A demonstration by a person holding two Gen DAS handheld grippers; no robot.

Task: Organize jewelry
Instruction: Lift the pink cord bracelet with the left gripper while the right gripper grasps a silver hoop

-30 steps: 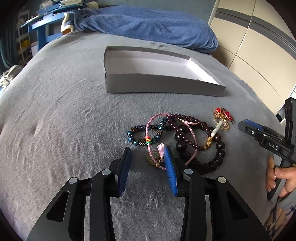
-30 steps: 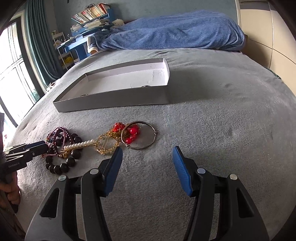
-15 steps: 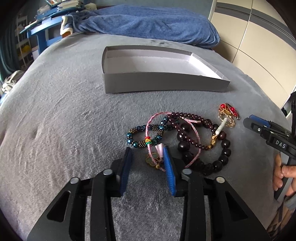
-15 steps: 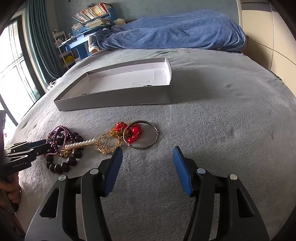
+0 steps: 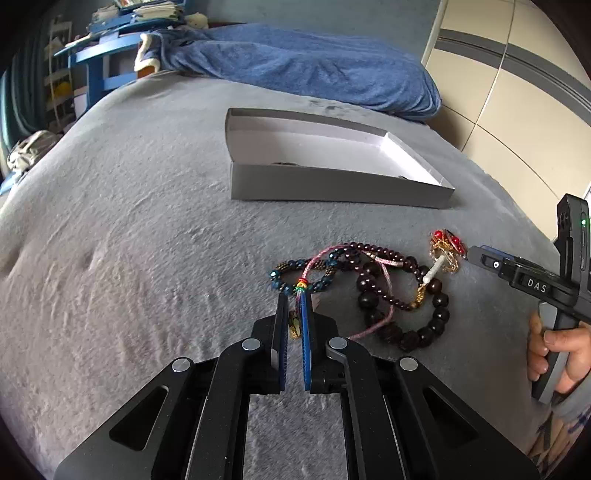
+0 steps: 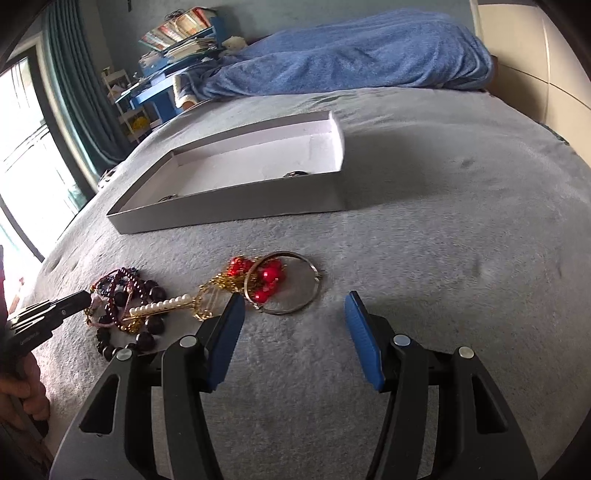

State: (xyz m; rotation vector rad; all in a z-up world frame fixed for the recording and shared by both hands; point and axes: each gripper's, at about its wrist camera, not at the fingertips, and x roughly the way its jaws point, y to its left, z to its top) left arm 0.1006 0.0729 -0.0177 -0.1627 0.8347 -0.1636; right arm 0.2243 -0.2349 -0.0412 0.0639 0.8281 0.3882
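A tangle of jewelry lies on the grey bed cover. My left gripper (image 5: pixel 293 295) has its jaws closing tight on the pink cord bracelet (image 5: pixel 386 275), at its tassel and gold charm, beside a blue bead bracelet (image 5: pixel 280 284). Big dark beads (image 5: pixel 439 314) and a thin garnet strand (image 5: pixel 384 253) lie tangled to the right. My right gripper (image 6: pixel 293 306) stands open with nothing between its fingers, just short of a silver bangle (image 6: pixel 312 291) with red beads (image 6: pixel 267 277) and a pearl bar (image 6: pixel 162 306). The grey open box (image 5: pixel 332 184) sits farther back.
A blue blanket (image 6: pixel 351 55) is heaped at the head of the bed. Blue shelves with books (image 6: pixel 173 33) and a curtained window (image 6: pixel 33 147) stand beyond the bed's left side. A pale panelled wall (image 5: pixel 517 110) runs along the right. Small items rest inside the box (image 6: pixel 229 210).
My left gripper's jaws have come together around the pink cord's tassel and charm. The right gripper has kept its place and its opening.
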